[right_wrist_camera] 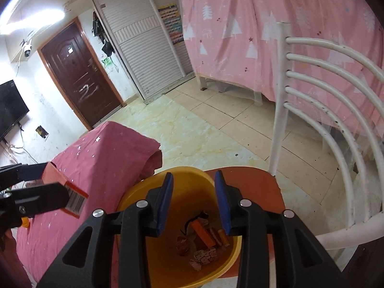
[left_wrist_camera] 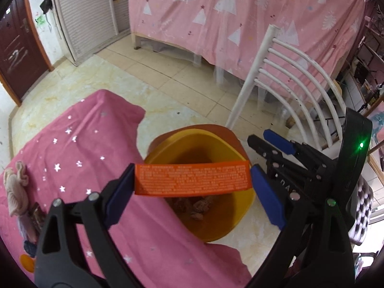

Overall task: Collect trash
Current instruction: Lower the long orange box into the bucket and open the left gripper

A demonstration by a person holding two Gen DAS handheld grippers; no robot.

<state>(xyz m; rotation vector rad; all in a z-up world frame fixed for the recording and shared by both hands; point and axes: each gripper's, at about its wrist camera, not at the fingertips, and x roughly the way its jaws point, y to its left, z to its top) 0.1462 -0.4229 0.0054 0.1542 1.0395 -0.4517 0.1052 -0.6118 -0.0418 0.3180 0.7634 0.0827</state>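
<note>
The left gripper (left_wrist_camera: pixel 192 180) was clamped on the 2 short ends of an orange box (left_wrist_camera: pixel 192 178), which it held level right over the mouth of the yellow bin (left_wrist_camera: pixel 242 206). The right gripper (right_wrist_camera: pixel 194 201) hung over the same bin with its jaws parted and nothing between them; the trash seen past its pads lay down at the bottom of the bin, so I judged its load to be dropped already. Scraps, wrappers and a smaller orange piece (right_wrist_camera: pixel 204 234) sat in the bin's bottom.

The bin stood on the orange seat (right_wrist_camera: pixel 254 180) of a white chair (right_wrist_camera: pixel 319 110), hard against the edge of the table under its pink star cloth (left_wrist_camera: pixel 79 158). A pale crumpled cloth (left_wrist_camera: pixel 16 187) lay on the table, well away from the bin.

To finish the step well, I thought the box should be centred over the bin's opening, clear of the rim nearest the table, then let go by opening the jaws fully so neither end caught on a pad.
</note>
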